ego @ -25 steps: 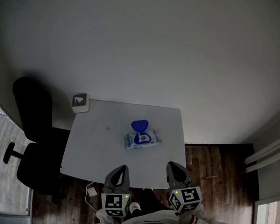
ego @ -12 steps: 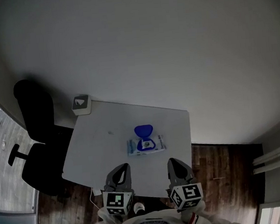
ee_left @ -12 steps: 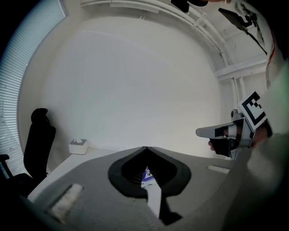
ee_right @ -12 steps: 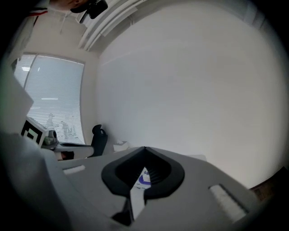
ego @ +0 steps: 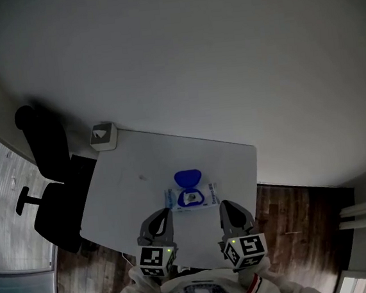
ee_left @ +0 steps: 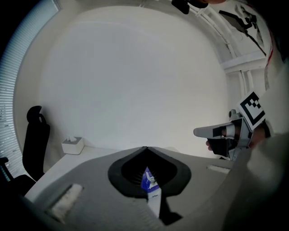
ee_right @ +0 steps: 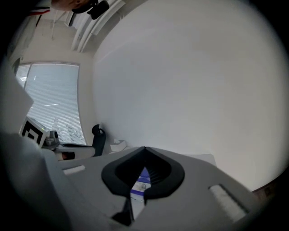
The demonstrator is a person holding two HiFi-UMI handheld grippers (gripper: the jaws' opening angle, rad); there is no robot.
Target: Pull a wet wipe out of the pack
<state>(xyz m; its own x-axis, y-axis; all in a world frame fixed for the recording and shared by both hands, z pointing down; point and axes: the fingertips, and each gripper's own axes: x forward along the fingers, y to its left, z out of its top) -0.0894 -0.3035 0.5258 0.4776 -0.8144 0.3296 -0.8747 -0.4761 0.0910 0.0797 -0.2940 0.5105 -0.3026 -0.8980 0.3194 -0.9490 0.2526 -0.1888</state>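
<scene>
A flat white-and-blue plastic pack of wet wipes lies on the rectangular white table, a little toward the near edge. Its round blue flip lid stands open, folded back toward 12 o'clock, and the oval opening under it shows pale.

The left gripper, grey with a black-and-white marker cube at its back, sits over the near table edge at about 7 o'clock from the pack. Its jaws are pressed together at the tips and clench nothing; through the dark window behind the tips the left gripper view catches only a sliver of the pack ahead.

The right gripper, of the same build, is at about 5 o'clock from the pack. Its jaws are likewise closed tip to tip and empty, with the pack seen beyond them. Neither gripper touches the pack; both are near it and point toward 12 o'clock.

A small white square tissue box stands on the table corner at 10 o'clock. A black office chair stands beside the table at 9 o'clock. Dark wooden floor shows at 4 o'clock, and a plain pale wall fills the view at 12 o'clock.
</scene>
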